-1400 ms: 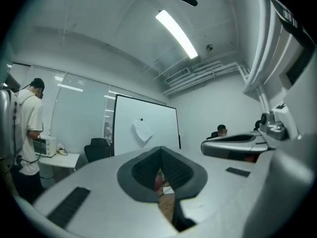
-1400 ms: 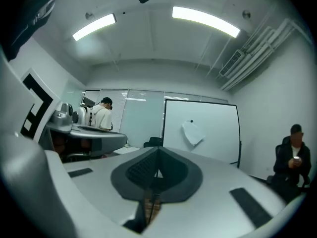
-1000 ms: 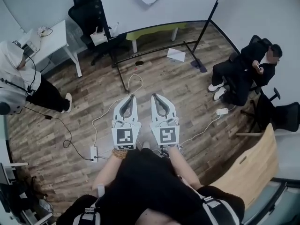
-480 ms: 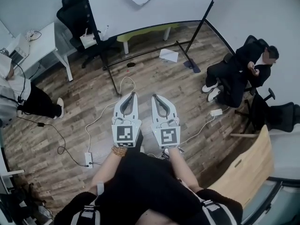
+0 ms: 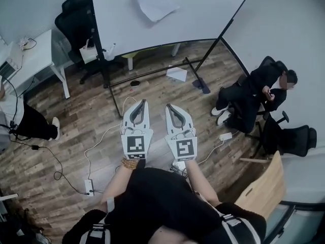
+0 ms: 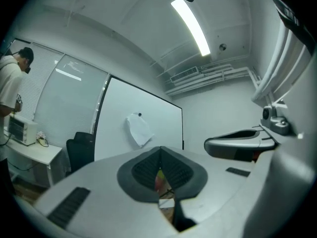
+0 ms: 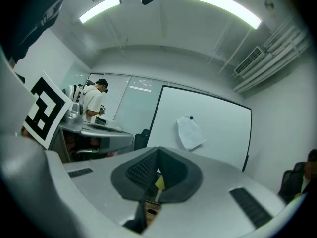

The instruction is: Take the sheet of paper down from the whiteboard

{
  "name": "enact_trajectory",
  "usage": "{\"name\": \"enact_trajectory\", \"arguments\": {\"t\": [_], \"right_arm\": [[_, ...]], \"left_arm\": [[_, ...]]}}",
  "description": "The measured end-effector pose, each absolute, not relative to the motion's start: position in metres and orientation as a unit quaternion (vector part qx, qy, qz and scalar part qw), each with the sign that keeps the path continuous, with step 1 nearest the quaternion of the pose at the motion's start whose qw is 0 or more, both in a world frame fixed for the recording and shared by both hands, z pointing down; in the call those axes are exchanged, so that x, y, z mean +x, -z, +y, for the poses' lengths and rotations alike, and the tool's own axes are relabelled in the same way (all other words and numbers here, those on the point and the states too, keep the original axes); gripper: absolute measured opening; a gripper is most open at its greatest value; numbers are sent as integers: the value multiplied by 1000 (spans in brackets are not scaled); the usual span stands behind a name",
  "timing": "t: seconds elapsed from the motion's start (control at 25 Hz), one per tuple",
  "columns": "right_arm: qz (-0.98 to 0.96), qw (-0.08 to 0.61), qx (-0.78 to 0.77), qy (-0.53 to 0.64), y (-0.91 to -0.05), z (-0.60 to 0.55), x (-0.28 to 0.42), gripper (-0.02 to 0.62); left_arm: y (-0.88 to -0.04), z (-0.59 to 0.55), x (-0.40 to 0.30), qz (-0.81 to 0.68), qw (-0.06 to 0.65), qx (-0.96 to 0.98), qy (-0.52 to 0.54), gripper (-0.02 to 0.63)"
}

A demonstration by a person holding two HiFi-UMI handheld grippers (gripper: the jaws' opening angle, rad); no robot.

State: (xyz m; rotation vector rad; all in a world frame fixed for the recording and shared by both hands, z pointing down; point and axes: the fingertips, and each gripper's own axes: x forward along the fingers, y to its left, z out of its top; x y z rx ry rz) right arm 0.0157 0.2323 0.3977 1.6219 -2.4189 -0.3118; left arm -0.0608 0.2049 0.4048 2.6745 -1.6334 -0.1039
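Over the last second the whole room has slid down the head view: the whiteboard (image 5: 213, 9) now fills more of the top of the frame. The sheet of paper (image 5: 155, 1), cut off by the top edge a second ago, shows whole at upper centre. I read that as the approach step well under way but not finished. A stretch of wooden floor (image 5: 91, 116) and the board's stand (image 5: 152, 72) lie between the tools and the board, so the sheet is out of reach for now.

The sheet hangs on the whiteboard, tilted, with one corner pointing down. In both gripper views it sits above the jaws, held at its top by a small dark pin (image 7: 191, 117).

The left tool (image 5: 140, 103) and the right tool (image 5: 169, 107) sit side by side at frame centre, pointing up the frame toward the board. In the left gripper view the pads of the left tool (image 6: 159, 150) meet in a single seam with nothing between them. The right tool (image 7: 157, 150) looks the same in its own view: jaws together, empty. Neither touches anything.

Both will need to open before a grab, I judge. A seated person (image 5: 259, 93) at the right of the frame is well clear of the path.
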Motion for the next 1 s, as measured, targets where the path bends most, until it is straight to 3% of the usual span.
{"name": "enact_trajectory", "arguments": {"t": [0.44, 1.0], "right_arm": [[-813, 130, 555, 122, -394, 115, 2, -3], [-796, 126, 577, 131, -393, 37, 34, -3]], "left_arm": [[-413, 87, -86, -525, 12, 851, 29, 11], [-428, 23, -81, -526, 18, 850, 13, 11]]}}
